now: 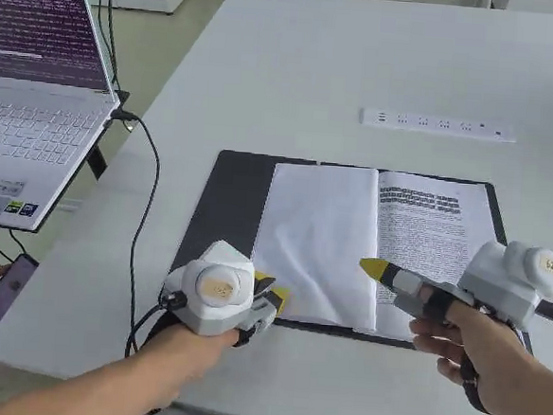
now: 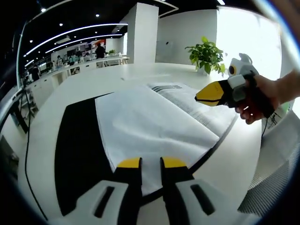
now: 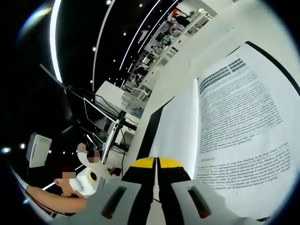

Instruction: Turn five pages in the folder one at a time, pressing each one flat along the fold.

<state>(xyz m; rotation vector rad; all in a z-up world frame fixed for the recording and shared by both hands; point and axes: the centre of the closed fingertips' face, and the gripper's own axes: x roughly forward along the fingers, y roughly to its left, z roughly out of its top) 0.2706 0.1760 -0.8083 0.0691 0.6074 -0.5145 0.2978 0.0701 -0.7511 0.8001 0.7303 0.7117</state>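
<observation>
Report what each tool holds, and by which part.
Nothing is held. The left tool stands slightly open above the near edge of the blank page; the right tool is shut, empty, by the fold.

White table point(image 1: 296, 57), ceiling strip lights point(image 2: 70, 33) (open office).

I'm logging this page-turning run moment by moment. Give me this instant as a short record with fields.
Surface: white table
Folder: black folder, lying open
Left sheet: blank white page, left of the fold
Right sheet: printed text page
Left gripper: at the blank page's near edge, jaws slightly apart
Right gripper: jaws shut, tip over the fold; contact unclear
Also: white power strip, open laptop
</observation>
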